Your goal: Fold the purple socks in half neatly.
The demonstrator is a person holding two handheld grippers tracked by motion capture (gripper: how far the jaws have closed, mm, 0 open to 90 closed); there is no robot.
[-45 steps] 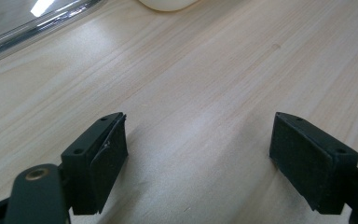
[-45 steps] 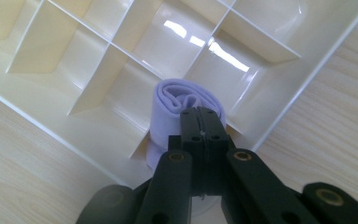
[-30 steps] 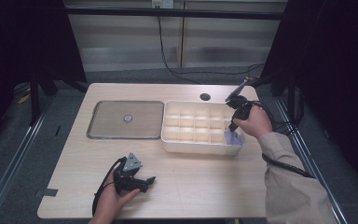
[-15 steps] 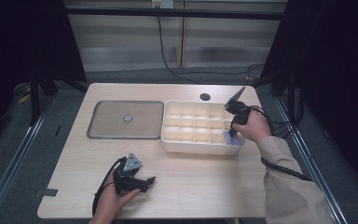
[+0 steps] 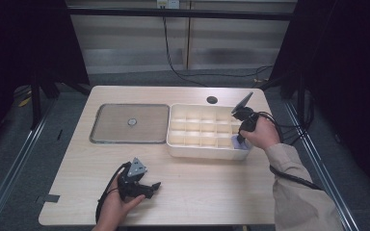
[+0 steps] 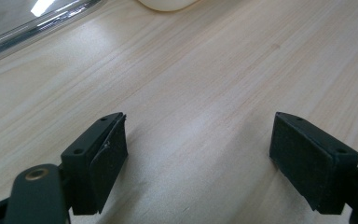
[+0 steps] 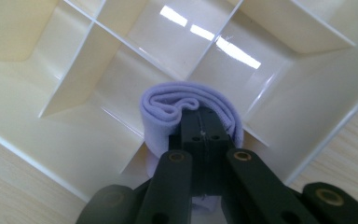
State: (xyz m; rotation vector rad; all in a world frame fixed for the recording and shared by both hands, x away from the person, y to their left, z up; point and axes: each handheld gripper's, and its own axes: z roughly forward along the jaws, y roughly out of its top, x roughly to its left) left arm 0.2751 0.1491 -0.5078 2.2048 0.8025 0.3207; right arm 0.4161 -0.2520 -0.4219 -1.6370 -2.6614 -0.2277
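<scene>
Wood table [image 5: 212, 187] | R tongs [image 7: 204, 122] clamp rolled lilac cloth [image 7: 168, 109] in organiser [image 5: 192, 144] corner cell | L tongs [image 6: 198, 154] wide

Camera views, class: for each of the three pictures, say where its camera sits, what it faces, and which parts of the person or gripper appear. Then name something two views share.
High view: above the table, looking down; both forearms, left gripper, right gripper.
Left gripper view: on the left gripper, facing bare tabletop; jaws apart.
Right gripper view: on the right gripper, facing into the divided tray; jaws shut on a lilac cloth roll.
Shared: tray in high and right gripper views.
</scene>
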